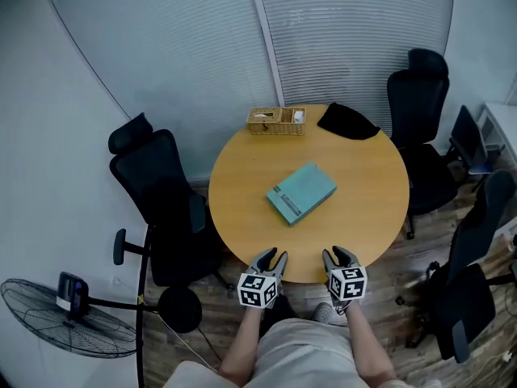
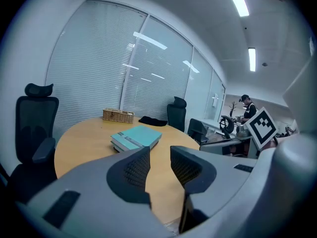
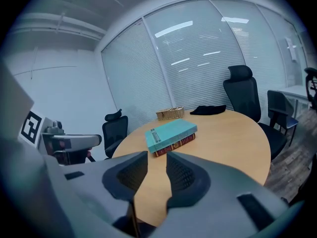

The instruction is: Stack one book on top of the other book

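A teal book (image 1: 301, 192) lies on top of a dark red book (image 3: 176, 144) in the middle of the round wooden table (image 1: 242, 225). In the head view only the teal cover shows. My left gripper (image 1: 272, 255) and right gripper (image 1: 337, 253) hover side by side at the table's near edge, well short of the stack. In the left gripper view the jaws (image 2: 160, 155) stand apart with nothing between them, and the teal book (image 2: 136, 137) lies beyond them. The right gripper (image 3: 157, 160) also shows a gap and holds nothing, with the teal book (image 3: 171, 132) ahead.
A wicker basket (image 1: 275, 120) and a black cloth (image 1: 347, 121) sit at the table's far edge. Black office chairs stand at the left (image 1: 157, 192) and right (image 1: 420, 111). A floor fan (image 1: 65, 318) stands at the lower left. A person is far off in the room (image 2: 246, 108).
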{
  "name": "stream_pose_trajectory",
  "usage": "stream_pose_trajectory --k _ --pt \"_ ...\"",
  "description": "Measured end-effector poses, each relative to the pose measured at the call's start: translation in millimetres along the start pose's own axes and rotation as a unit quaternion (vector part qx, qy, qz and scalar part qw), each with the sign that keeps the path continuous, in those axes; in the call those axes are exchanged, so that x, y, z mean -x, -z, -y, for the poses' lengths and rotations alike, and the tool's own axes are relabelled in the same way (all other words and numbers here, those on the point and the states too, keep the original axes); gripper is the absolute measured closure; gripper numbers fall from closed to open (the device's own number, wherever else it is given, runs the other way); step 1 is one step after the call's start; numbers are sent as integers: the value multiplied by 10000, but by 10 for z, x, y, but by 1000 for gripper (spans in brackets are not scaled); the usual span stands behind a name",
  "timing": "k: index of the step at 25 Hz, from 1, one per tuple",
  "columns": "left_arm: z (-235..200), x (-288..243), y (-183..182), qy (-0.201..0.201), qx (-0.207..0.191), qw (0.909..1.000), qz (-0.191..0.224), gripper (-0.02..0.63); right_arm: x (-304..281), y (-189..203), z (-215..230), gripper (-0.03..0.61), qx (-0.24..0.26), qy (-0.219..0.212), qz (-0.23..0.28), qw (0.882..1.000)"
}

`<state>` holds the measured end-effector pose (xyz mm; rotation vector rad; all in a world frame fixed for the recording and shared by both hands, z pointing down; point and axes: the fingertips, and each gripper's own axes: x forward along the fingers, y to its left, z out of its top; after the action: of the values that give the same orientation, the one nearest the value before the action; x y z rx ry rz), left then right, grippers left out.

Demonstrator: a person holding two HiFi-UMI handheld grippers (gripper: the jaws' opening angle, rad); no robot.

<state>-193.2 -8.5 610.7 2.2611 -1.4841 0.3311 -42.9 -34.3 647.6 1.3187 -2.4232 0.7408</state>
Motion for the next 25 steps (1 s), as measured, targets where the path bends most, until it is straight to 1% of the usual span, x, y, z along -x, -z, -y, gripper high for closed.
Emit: stream_pose_trajectory --k 3,4,5,6,7,9,12,17,25 --pt "75 8 4 56 -12 10000 -8 501 52 10 30 487 -14 39 18 10000" --pt "92 16 -3 49 -25 10000 11 509 69 5 45 527 -21 58 43 10000" --pt "94 31 -15 0 -37 10000 48 526 84 -4 55 545 -34 60 74 9999" --pt "85 54 -28 -80 -42 9999 94 559 100 -11 59 552 -49 37 107 9999" --pt "73 79 -35 -157 -30 9998 136 569 114 -12 59 557 -69 -1 136 9999" --pt "62 121 -30 -231 63 9995 204 584 139 5 59 558 -102 -80 157 9998" --pt "51 157 -5 -258 222 9990 274 586 144 38 50 558 -64 -160 124 9998" --pt "89 153 33 -246 301 9988 281 586 157 72 70 558 24 -216 57 9997" --pt "184 80 50 -204 376 9987 278 586 218 114 201 558 -8 -151 2 9999"
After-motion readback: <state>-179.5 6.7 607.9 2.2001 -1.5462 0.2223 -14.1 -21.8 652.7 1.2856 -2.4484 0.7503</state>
